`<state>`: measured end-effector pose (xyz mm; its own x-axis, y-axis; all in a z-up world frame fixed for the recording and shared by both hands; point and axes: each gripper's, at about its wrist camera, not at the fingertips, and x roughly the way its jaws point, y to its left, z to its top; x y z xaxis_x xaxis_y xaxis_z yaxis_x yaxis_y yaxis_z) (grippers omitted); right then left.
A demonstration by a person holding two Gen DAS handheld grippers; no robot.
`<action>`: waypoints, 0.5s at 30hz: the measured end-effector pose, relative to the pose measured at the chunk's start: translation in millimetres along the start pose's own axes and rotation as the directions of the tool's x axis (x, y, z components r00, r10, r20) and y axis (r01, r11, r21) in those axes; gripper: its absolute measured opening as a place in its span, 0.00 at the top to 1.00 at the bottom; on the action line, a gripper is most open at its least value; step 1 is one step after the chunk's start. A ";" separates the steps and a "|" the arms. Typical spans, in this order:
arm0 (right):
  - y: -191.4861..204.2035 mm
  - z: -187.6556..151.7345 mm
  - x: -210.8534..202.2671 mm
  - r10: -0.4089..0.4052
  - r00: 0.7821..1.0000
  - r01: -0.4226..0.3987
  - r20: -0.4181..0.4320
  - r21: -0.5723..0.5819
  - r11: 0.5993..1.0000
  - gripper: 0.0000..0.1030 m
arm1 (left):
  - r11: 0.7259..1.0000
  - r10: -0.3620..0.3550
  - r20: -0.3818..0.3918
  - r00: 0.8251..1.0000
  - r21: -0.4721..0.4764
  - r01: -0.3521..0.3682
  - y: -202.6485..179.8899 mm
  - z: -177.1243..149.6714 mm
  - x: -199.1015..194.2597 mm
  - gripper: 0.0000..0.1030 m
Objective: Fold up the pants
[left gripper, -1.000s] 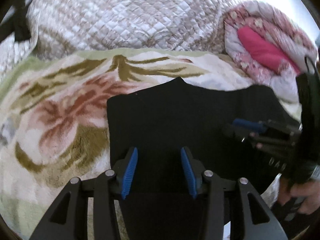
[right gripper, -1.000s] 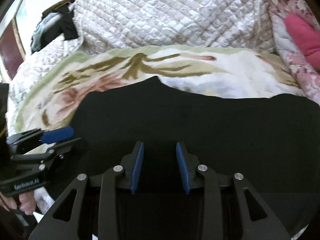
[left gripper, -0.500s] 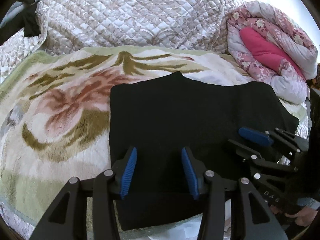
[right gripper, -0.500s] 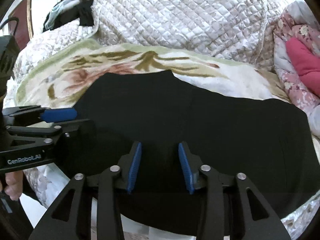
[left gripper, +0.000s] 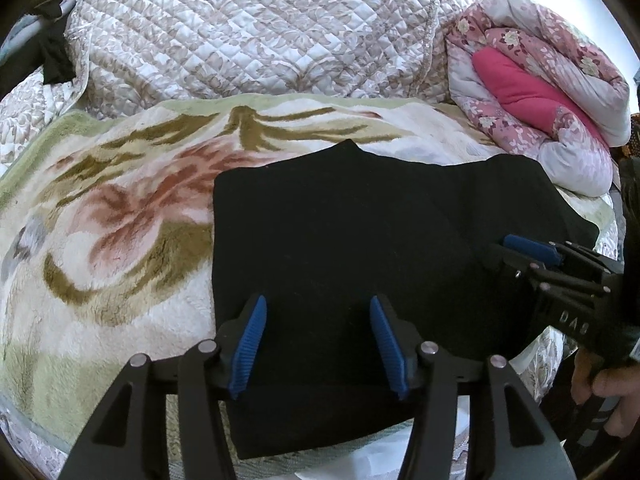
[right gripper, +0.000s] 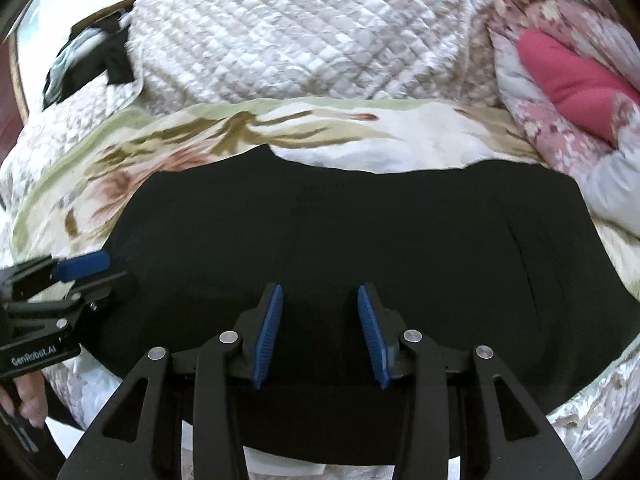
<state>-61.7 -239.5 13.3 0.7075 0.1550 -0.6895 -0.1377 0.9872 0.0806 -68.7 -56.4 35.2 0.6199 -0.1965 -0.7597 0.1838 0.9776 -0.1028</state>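
Note:
Black pants (left gripper: 360, 240) lie folded into a wide flat rectangle on a floral fleece blanket (left gripper: 112, 232); they also fill the middle of the right wrist view (right gripper: 340, 240). My left gripper (left gripper: 316, 336) is open and empty, hovering over the near left part of the pants. My right gripper (right gripper: 320, 328) is open and empty over the pants' near middle. The right gripper also shows at the right edge of the left wrist view (left gripper: 532, 252), and the left gripper at the left edge of the right wrist view (right gripper: 80, 264).
A quilted white-and-beige bedspread (left gripper: 260, 28) is heaped behind the blanket. A rolled pink floral comforter (left gripper: 532, 92) lies at the back right. Dark clothing (right gripper: 100, 52) sits at the back left. The bed's near edge (right gripper: 280, 468) runs below the pants.
Both grippers have pulled back and up from the pants, so more of the bed shows. The pants lie still. Both grippers stay open.

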 end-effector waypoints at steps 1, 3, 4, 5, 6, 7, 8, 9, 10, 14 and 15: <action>-3.2 0.7 -1.4 0.009 1.000 -0.009 0.001 0.022 1.000 0.61 | 1.000 0.000 0.000 1.000 0.001 0.000 0.0 0.0 -0.2 0.45; -9.6 1.5 -4.5 0.008 1.000 -0.008 0.007 0.049 0.999 0.61 | 1.000 0.002 0.000 1.000 0.003 -0.002 0.0 0.4 -0.7 0.45; -14.1 1.3 -6.4 0.000 1.000 -0.001 0.012 0.065 0.998 0.61 | 1.000 0.000 0.001 1.000 -0.001 0.000 0.3 0.7 -0.8 0.45; -18.1 1.1 -8.4 -0.006 1.000 0.005 0.016 0.081 0.997 0.61 | 1.000 -0.004 0.004 1.000 -0.008 0.004 1.3 0.9 -1.4 0.45; -23.9 1.0 -11.1 -0.013 1.000 0.011 0.021 0.104 0.995 0.61 | 1.000 -0.011 0.008 1.000 -0.019 0.011 2.8 1.6 -2.9 0.45; -29.3 0.7 -13.9 -0.018 0.999 0.014 0.027 0.124 0.992 0.61 | 0.999 -0.016 0.013 1.000 -0.029 0.016 4.8 2.4 -4.6 0.45; -33.3 0.2 -16.5 -0.026 0.999 0.021 0.034 0.140 0.990 0.61 | 0.999 -0.017 0.021 1.000 -0.039 0.018 7.0 3.6 -6.6 0.45; -37.1 -0.1 -19.8 -0.037 0.998 0.030 0.042 0.152 0.988 0.61 | 0.999 -0.013 0.030 0.999 -0.047 0.014 9.6 4.8 -8.7 0.45; -38.5 -0.1 -21.9 -0.040 0.998 0.032 0.045 0.156 0.987 0.61 | 0.998 -0.005 0.039 0.999 -0.056 0.007 12.1 6.1 -10.2 0.45; -36.5 -0.8 -25.9 0.002 0.999 -0.008 0.036 0.163 0.987 0.61 | 0.996 0.016 0.050 0.999 -0.093 -0.011 23.7 9.1 -12.5 0.45; -34.4 -1.7 -25.2 0.021 0.999 -0.025 0.025 0.163 0.986 0.61 | 0.995 0.016 0.048 0.999 -0.098 -0.011 26.2 9.4 -12.4 0.45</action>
<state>-76.0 -277.4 26.6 0.7216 0.1766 -0.6694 -0.0406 0.9761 0.2137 -64.4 -29.1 48.0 0.6587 -0.1840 -0.7296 0.1009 0.9825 -0.1567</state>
